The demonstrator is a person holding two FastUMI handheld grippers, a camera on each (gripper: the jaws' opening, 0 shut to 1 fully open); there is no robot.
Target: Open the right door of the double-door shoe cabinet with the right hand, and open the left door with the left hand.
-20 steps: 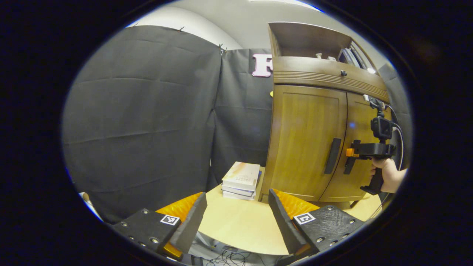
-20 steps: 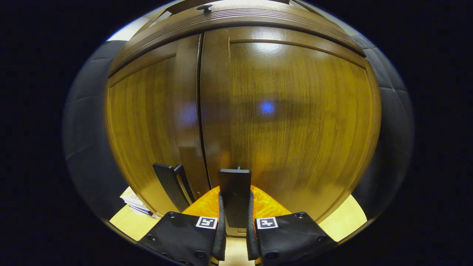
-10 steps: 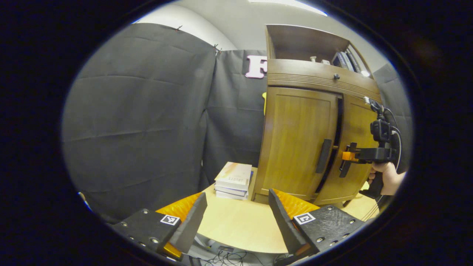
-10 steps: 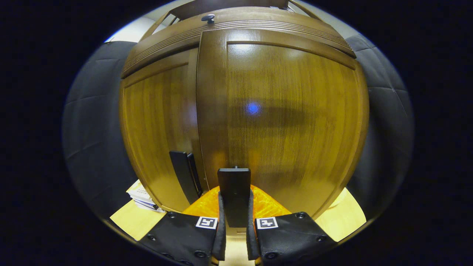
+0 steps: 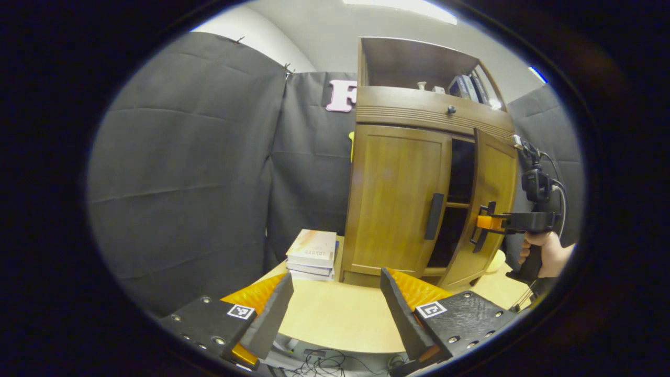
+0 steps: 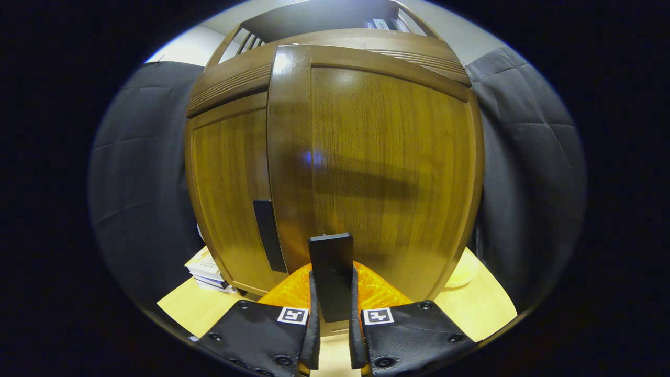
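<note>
The wooden shoe cabinet (image 5: 419, 199) stands at the back of the table. Its left door (image 5: 398, 199) is closed, with a dark upright handle (image 5: 434, 215) at its inner edge. The right door (image 5: 492, 193) is swung partly outward, leaving a dark gap (image 5: 460, 178) between the doors. A hand (image 5: 544, 254) holds my right gripper (image 5: 481, 230) against the right door's handle. In the right gripper view that handle (image 6: 331, 251) stands between the fingers, and my right gripper (image 6: 333, 280) is shut on it. My left gripper (image 5: 335, 309) hangs open over the table's front, well short of the cabinet.
A stack of books (image 5: 312, 254) lies on the light wooden table (image 5: 335, 319), left of the cabinet. Cables (image 5: 324, 361) hang at the table's front edge. A pale round object (image 6: 460, 275) sits by the cabinet's right foot. Books (image 5: 466, 86) stand on the cabinet's open top shelf.
The right door has swung outward with my right gripper shut on its handle, and the gap between the doors has widened. My left gripper stays open; its view has turned toward the cabinet.
</note>
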